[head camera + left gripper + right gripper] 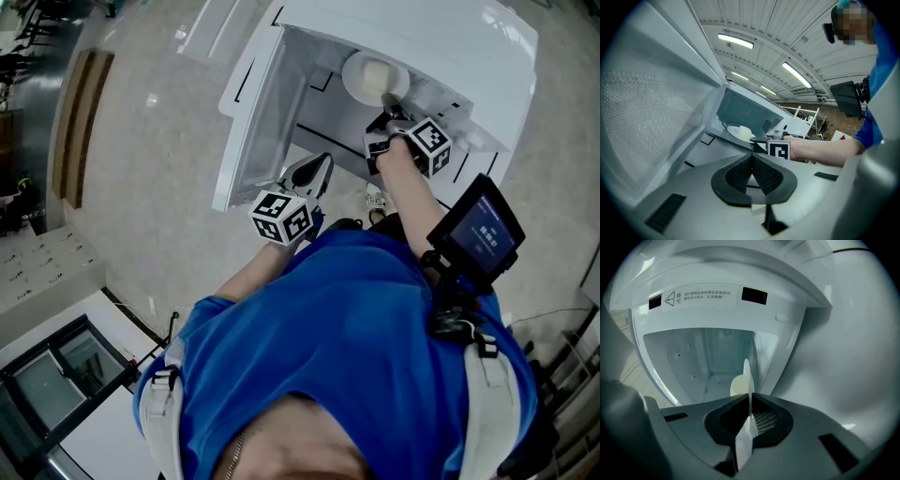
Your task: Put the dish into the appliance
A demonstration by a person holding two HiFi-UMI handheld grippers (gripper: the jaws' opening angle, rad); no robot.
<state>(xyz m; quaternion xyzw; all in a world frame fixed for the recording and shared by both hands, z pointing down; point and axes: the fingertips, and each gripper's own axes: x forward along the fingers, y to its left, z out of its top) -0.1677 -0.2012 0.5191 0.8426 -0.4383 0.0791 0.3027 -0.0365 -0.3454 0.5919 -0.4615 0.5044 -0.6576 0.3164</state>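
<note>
Dish [373, 75], white with a pale lump on it, is pinched edge-on by its rim in my right tongs [388, 105], inside the open cavity of the white appliance [441, 42], at about 1 o'clock in the head view. My left tongs [317, 174] are pressed together on nothing, at 7 o'clock from the dish, beside the open door [246, 122].

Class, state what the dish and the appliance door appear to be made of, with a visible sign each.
Dish: white, smooth, thin-rimmed, probably glazed ceramic, perhaps plastic. Door: smooth white plastic-looking frame; window with fine dotted mesh, likely a metal screen.
</note>
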